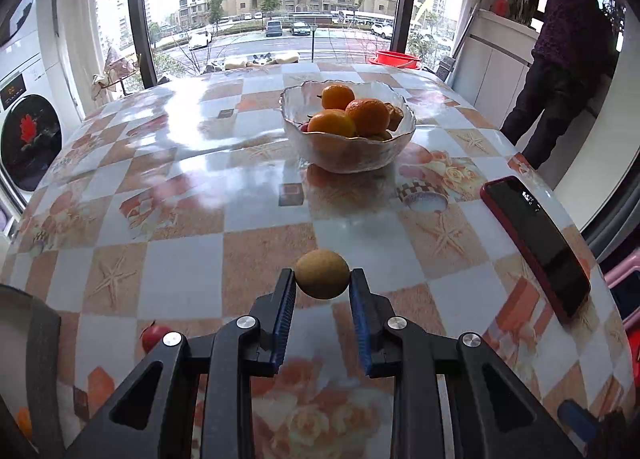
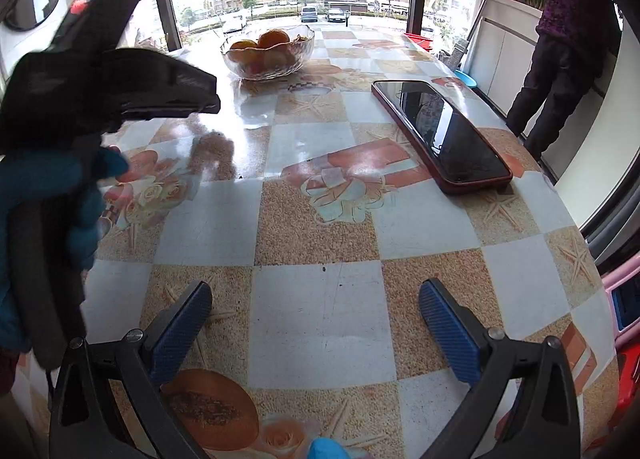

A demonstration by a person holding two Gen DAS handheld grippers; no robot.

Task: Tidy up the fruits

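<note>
left gripper [image 1: 322, 279] pinching yellow-brown fruit [image 1: 322, 274] – right gripper [image 2: 316, 305] wide apart

Table [image 1: 168, 179]: shiny cloth w/ white & sandy-orange squares, plus starfish & peach rose pics. Small round fruit [image 1: 322, 274] is dull yellow-tan. Left gripper [image 1: 322, 279] is black w/ blue ridged pads. Right gripper [image 2: 316, 319] same: black, blue pads. Bowl [image 1: 348, 151] is clear glass; oranges [image 1: 368, 115] inside are bright orange. Phone [image 2: 444, 135]: black screen, dark red case. Little red fruit [image 1: 154, 336] too.
</note>
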